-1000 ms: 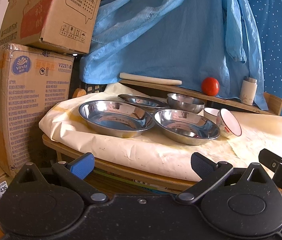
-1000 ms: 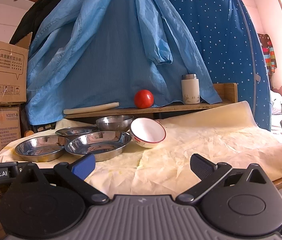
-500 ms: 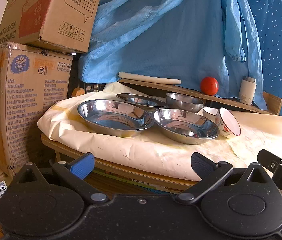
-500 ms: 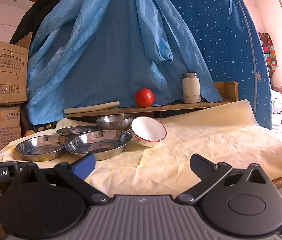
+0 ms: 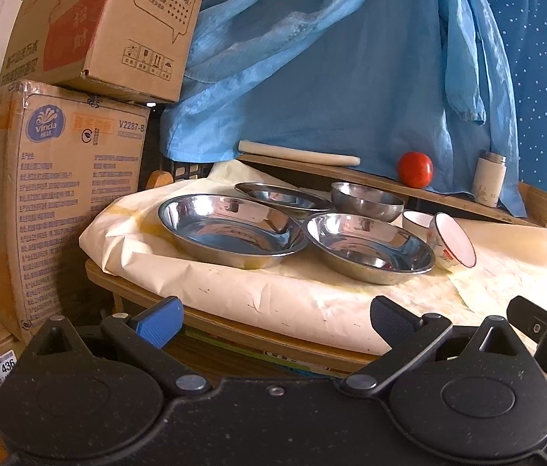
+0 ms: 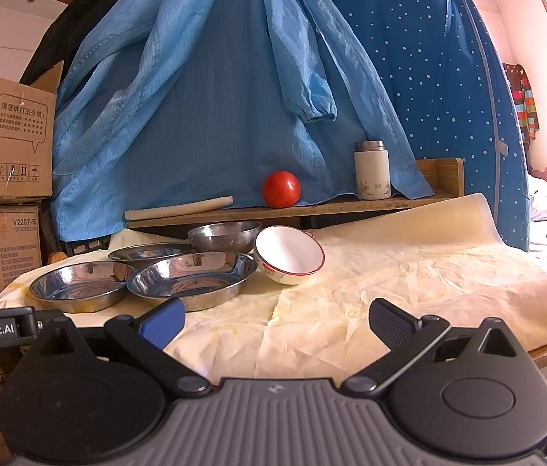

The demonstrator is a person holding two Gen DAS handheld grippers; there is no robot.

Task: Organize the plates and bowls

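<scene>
Paper covers the table [image 6: 409, 272], with blue cloth hanging behind. Both the left gripper [image 5: 273, 316] and right gripper [image 6: 277, 316] hang at the near edge, jaws spread wide and empty. Three shiny steel plates [image 5: 230, 229] and a steel bowl [image 5: 366, 200] cluster at the left; a white red-rimmed bowl [image 6: 289, 254] leans tilted against the right plate. Probably best to begin by nesting the plates, pinching a rim firmly, since polished steel slips.

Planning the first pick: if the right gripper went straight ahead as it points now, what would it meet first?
Probably the tilted white red-rimmed bowl, though depth is unclear. The open right gripper hovers over bare cream paper; the steel plates lie left of its line.
</scene>
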